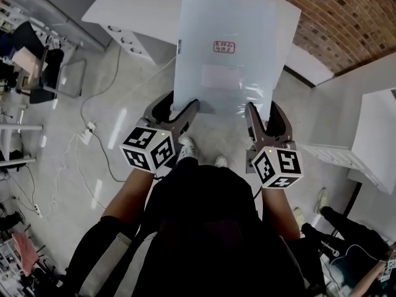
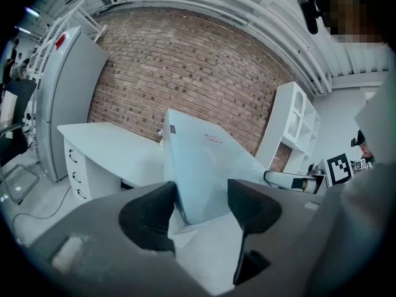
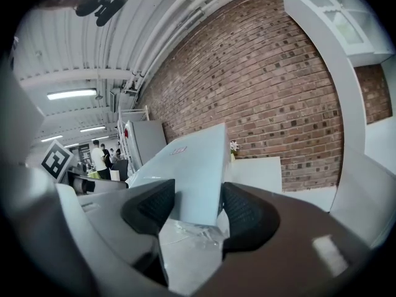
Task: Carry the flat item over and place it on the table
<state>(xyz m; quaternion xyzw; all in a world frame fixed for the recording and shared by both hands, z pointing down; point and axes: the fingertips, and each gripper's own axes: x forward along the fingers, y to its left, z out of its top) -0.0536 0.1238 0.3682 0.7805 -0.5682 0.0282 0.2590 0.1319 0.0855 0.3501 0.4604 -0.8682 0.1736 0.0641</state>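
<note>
Balance explains our hold: left gripper (image 1: 178, 107) and right gripper (image 1: 264, 114) each clench a near corner of the flat panel (image 1: 226, 48), midair before the white table (image 1: 133, 8).

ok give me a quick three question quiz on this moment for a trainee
1. True or false: the flat item is lying on the white table.
2. The left gripper and the right gripper both clamp the flat item along which edge? A) the edge nearest the person B) the far edge C) the two side edges
3. Fill in: the wall beyond the table is made of ____.

Key: 1 false, it is held up in the air; 2 A; 3 brick.
</note>
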